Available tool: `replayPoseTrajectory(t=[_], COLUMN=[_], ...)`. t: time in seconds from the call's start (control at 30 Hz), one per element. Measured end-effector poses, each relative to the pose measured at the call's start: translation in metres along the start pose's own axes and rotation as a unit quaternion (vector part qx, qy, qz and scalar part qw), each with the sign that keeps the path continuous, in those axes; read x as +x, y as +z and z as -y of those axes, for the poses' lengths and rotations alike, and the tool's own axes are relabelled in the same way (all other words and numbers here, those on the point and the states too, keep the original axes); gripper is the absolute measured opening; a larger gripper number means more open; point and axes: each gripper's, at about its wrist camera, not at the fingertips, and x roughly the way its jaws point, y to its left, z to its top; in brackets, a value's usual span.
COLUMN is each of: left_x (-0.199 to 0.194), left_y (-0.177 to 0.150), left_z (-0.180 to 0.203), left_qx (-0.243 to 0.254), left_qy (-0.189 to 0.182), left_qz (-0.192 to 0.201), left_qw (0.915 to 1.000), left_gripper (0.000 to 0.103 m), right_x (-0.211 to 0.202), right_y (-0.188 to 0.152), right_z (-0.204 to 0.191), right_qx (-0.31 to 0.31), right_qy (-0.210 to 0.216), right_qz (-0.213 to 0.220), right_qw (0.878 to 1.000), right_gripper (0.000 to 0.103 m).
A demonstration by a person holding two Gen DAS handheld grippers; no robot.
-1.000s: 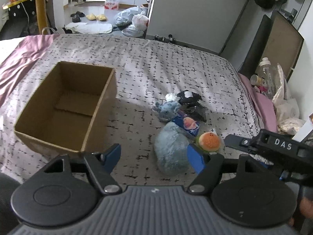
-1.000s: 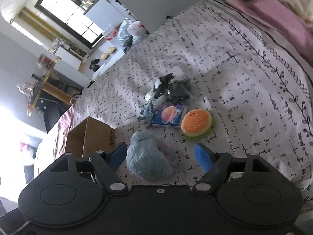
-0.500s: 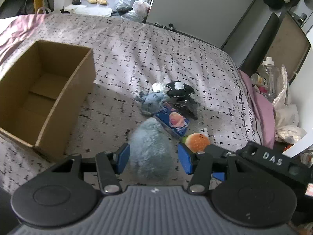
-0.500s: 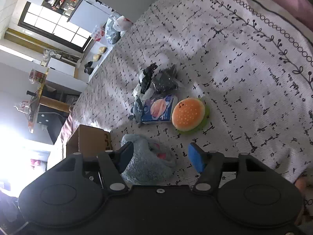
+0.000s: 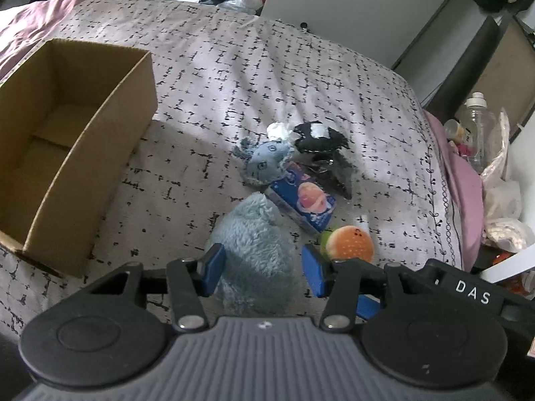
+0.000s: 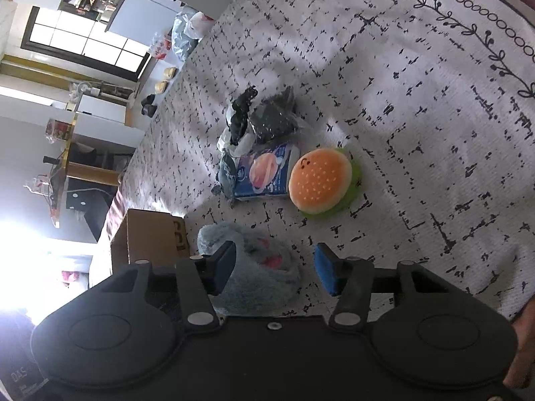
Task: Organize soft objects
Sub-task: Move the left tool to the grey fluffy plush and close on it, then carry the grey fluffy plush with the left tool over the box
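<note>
Cardboard box (image 5: 77, 140) cut off at left edge, fluffy blue plush (image 5: 254, 250) partly hidden behind left hand-held gripper (image 5: 260, 269)

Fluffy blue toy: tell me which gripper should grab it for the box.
Left. The left gripper is open with its jaws either side of the fluffy blue toy, and the box lies on its side. The right gripper, also open, sits off-centre, with only one jaw against the toy.
</note>
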Motion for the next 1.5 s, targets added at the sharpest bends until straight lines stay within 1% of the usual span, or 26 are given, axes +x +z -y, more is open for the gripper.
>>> replayPoseTrajectory(t=[0.03, 0.17, 0.3, 0.47, 0.57, 0.7, 0.8, 0.87, 0.93, 1.07, 1.17, 1.27, 1.33, 1.4, 1.5], left_x=[0.001, 0.002, 0.001, -0.003, -0.005, -0.009, -0.010, -0.010, -0.011, -0.012, -0.008, -0.004, 0.001, 0.005, 0.007], left_y=[0.001, 0.004, 0.003, 0.004, 0.005, 0.005, 0.005, 0.006, 0.006, 0.004, 0.001, -0.003, -0.006, -0.008, -0.010], left_z=[-0.002, -0.014, -0.024, -0.029, -0.032, -0.040, -0.046, -0.051, -0.054, -0.056, -0.057, -0.057, -0.059, -0.062, -0.066], left_qx=[-0.003, -0.015, -0.023, -0.018, -0.017, -0.020, -0.024, -0.032, -0.036, -0.039, -0.047, -0.053, -0.065, -0.081, -0.099], left_qy=[0.003, 0.016, 0.017, 0.030, 0.033, 0.041, 0.050, 0.046, 0.045, 0.040, 0.033, 0.026, 0.024, 0.020, 0.019], left_qz=[0.000, -0.003, -0.002, 0.008, 0.009, 0.011, 0.009, 0.007, 0.007, 0.006, 0.000, 0.001, 0.000, -0.006, -0.001], left_qw=[1.0000, 0.9998, 0.9996, 0.9994, 0.9993, 0.9989, 0.9984, 0.9984, 0.9983, 0.9984, 0.9984, 0.9982, 0.9976, 0.9965, 0.9950], left_gripper=[0.050, 0.050, 0.050, 0.050, 0.050, 0.050, 0.050, 0.050, 0.050, 0.050, 0.050, 0.050, 0.039, 0.033, 0.031], right_x=[0.002, 0.011, 0.020, 0.027, 0.033, 0.040, 0.048, 0.053, 0.057, 0.056, 0.055, 0.056, 0.056, 0.058, 0.061], right_y=[0.000, -0.001, -0.004, -0.008, -0.010, -0.013, -0.016, -0.019, -0.021, -0.023, -0.023, -0.024, -0.024, -0.024, -0.025], right_z=[-0.001, -0.004, -0.008, -0.015, -0.019, -0.025, -0.027, -0.032, -0.035, -0.038, -0.037, -0.036, -0.034, -0.033, -0.033], right_qx=[-0.002, -0.006, -0.013, -0.021, -0.023, -0.030, -0.024, -0.034, -0.037, -0.043, -0.034, -0.030, -0.029, -0.027, -0.029], right_qy=[-0.001, -0.004, -0.003, 0.002, 0.001, -0.001, 0.011, 0.004, 0.008, 0.011, 0.015, 0.016, 0.014, 0.015, 0.015], right_qz=[-0.001, -0.011, -0.022, -0.027, -0.033, -0.038, -0.052, -0.054, -0.057, -0.054, -0.057, -0.058, -0.060, -0.062, -0.071], right_qw=[1.000, 1.000, 1.000, 0.999, 0.999, 0.999, 0.998, 0.998, 0.998, 0.998, 0.998, 0.998, 0.998, 0.998, 0.997], right_gripper=[0.052, 0.045, 0.041, 0.039, 0.037, 0.037, 0.030, 0.024, 0.018, 0.017, 0.017, 0.018, 0.018, 0.018, 0.018])
